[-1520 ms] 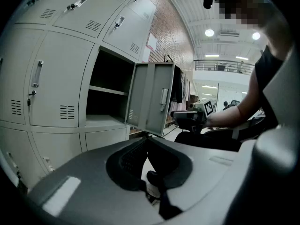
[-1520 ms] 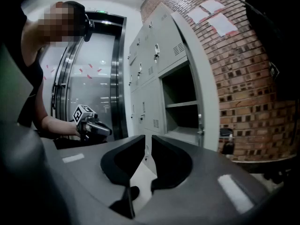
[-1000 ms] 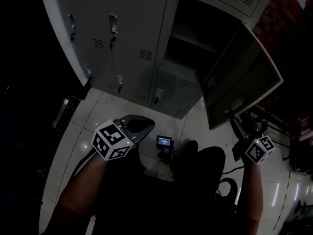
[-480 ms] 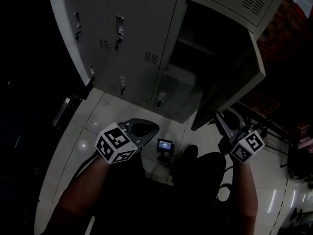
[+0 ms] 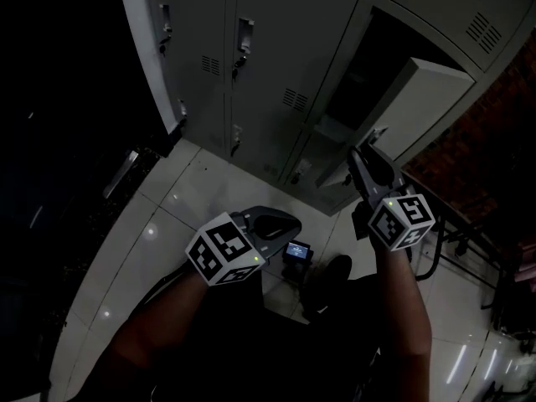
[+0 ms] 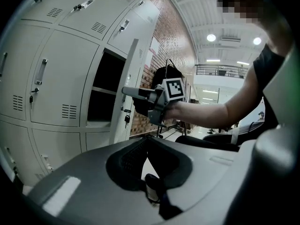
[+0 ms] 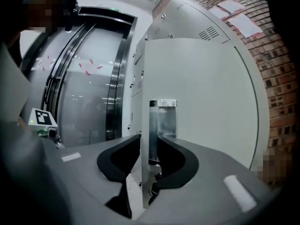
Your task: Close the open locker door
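Dim room. Glossy white tile floor (image 5: 159,224), grey locker bank (image 5: 268,57) across the top of the head view, brick wall (image 7: 276,74) off at 3 o'clock.

Your right gripper (image 5: 365,159), at about 2 o'clock in the head view, has its jaws pinched on the free edge of the locker door (image 5: 419,107). In the right gripper view that edge runs straight up between them, with the metal latch plate (image 7: 162,121) just above the right jaw. Holding at the free edge, far from the hinge, gives you the most leverage and keeps the door from swinging loose.

The door itself stands partly open, angled out from the bank. The dark open compartment (image 5: 368,65) shows at 12 o'clock from the gripper, so the task looks well along but not finished.

Your left gripper (image 5: 285,224) sits low at 6 o'clock over the floor, jaws together with nothing in them. It is well apart from the door, likely parked to stay out of the swing.

A small lit device (image 5: 297,251) lies on the tiles just beside it.

Next, probably: carry the edge toward the frame, then let go before the jaws get caught in the gap.
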A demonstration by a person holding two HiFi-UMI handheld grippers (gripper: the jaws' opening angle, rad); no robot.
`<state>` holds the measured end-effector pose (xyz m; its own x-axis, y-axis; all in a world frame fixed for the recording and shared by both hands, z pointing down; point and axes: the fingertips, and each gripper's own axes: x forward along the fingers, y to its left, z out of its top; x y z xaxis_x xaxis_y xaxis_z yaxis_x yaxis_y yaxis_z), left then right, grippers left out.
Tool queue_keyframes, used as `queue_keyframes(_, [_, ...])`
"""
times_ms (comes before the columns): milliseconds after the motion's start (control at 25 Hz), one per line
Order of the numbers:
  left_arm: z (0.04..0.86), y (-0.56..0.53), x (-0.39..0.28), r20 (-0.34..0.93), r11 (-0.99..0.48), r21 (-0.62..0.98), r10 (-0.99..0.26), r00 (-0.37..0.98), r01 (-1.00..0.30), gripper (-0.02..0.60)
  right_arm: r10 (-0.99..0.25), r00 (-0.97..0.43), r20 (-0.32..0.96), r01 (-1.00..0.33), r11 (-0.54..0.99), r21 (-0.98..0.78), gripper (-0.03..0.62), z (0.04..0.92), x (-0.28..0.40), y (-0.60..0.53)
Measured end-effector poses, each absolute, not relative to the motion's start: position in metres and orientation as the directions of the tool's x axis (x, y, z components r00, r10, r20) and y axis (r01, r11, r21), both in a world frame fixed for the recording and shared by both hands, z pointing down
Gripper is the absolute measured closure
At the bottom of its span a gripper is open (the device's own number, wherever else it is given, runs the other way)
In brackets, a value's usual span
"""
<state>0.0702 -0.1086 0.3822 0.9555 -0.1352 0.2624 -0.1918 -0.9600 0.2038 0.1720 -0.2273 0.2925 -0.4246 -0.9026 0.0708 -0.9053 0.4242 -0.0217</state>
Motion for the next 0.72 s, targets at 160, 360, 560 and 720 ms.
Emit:
queue_keyframes(160, [0.379,-0.11,0.069,0.255,-0.959,0.208,-0.137,0.957,-0.193,0.569,-0.923,-0.375,0.085,-0.927,0.376,-0.011,0.479,0.292,0.166,-0.263])
queue_keyframes(360, [0.377,-0.112,0.065,0.246,-0.956,0.213,-0.146,0.958,-0.2,0.569,-0.946,-0.308,0.096,-0.951,0.311,0.009,0.477,0.291,0.165,-0.307])
queue_keyframes(560, [0.376,-0.113,0.061,0.24,-0.954,0.217,-0.154,0.958,-0.207,0.569,-0.959,-0.266,0.103,-0.963,0.268,0.01,0.464,0.29,0.168,-0.342])
queue_keyframes(720, [0.373,-0.115,0.059,0.226,-0.952,0.22,-0.162,0.961,-0.212,0.569,-0.968,-0.227,0.109,-0.972,0.232,0.03,0.454,0.29,0.173,-0.364])
